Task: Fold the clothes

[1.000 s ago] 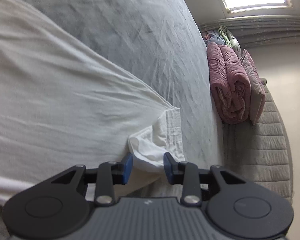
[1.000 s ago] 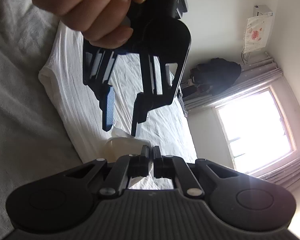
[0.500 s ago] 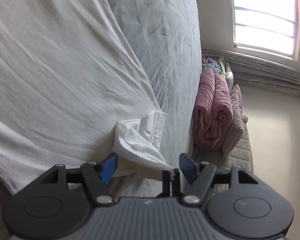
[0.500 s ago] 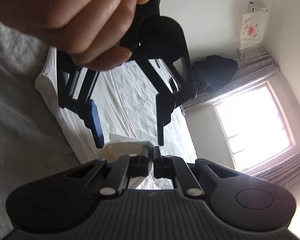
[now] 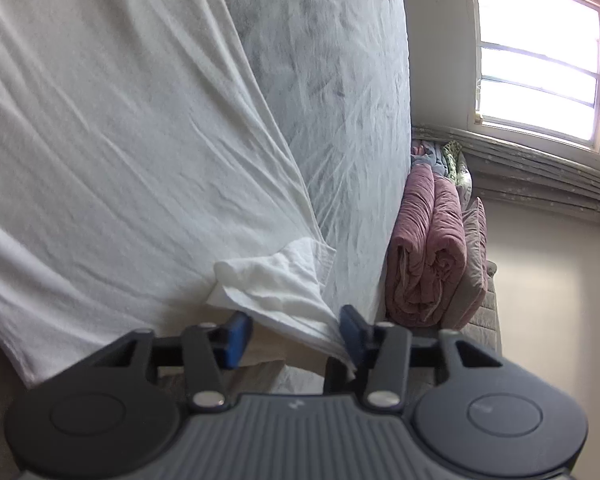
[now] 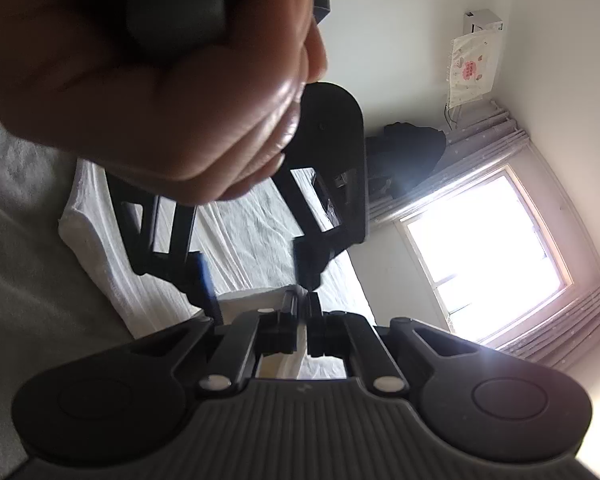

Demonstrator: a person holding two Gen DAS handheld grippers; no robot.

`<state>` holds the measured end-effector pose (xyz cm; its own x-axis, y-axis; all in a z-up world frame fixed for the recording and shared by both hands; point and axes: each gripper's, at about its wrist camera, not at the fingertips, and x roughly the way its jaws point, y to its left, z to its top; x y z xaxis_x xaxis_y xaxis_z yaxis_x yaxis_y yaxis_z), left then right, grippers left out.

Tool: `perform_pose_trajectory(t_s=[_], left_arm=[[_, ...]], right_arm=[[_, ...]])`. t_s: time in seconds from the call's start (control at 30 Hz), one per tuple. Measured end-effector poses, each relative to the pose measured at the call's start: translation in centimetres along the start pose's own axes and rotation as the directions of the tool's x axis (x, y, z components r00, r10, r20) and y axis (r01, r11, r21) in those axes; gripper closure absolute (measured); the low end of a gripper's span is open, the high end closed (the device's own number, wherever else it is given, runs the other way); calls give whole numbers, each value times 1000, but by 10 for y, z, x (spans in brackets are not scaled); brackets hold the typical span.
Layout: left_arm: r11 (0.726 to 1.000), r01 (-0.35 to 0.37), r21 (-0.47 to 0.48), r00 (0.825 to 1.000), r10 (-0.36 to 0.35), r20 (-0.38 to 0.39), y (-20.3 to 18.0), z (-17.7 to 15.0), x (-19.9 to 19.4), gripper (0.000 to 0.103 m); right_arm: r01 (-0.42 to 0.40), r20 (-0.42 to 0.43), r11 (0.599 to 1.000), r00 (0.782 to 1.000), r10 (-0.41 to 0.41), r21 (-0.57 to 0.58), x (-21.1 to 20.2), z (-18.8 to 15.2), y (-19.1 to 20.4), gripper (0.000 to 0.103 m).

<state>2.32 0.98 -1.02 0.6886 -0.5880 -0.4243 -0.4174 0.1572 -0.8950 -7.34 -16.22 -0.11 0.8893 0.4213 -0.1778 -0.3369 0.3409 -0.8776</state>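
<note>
Two grippers at one corner of a white garment

My right gripper (image 6: pixel 300 308) pinches that corner tight; my left gripper (image 5: pixel 294 336) gapes wide around it. Beyond, the white garment (image 5: pixel 120 140) spreads over the grey bed (image 5: pixel 340 80), pink quilt (image 5: pixel 428 248) at its far edge.

Free: bare bed (image 5: pixel 340 60), upper middle of left view.
Blocked: hand (image 6: pixel 148 80) with left gripper (image 6: pixel 256 276) crowds right view.
Edge: quilt (image 5: pixel 428 252) right of bed.

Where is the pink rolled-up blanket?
In the left wrist view, the pink blanket sits on the right, beside the bed's edge, below the window.
</note>
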Motion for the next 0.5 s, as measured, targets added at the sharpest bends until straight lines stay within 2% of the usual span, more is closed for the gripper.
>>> perform_pose_trajectory(t_s=[0.1,0.23,0.3,0.4,0.5], left_arm=[[999,-16,29,999,16,28,-2,6,-5,80],[997,-35,70,997,31,64,-5,14,-12,87],[994,-45,97,996,38,79,-8,18,-15,97],[986,-58,155,994,42,103,-17,23,-20,102],[972,-76,222,990,46,134,-27,28,-25,102]], right_arm=[[0,1,1000,1000,0,15,-2,-3,-2,99],[-4,10,999,1000,4,34,-2,-1,-8,99],[-14,7,999,1000,14,53,-2,-1,-11,99],[-39,3,995,999,39,97,-3,3,-12,99],[-64,-1,989,998,65,136,4,16,-16,99]])
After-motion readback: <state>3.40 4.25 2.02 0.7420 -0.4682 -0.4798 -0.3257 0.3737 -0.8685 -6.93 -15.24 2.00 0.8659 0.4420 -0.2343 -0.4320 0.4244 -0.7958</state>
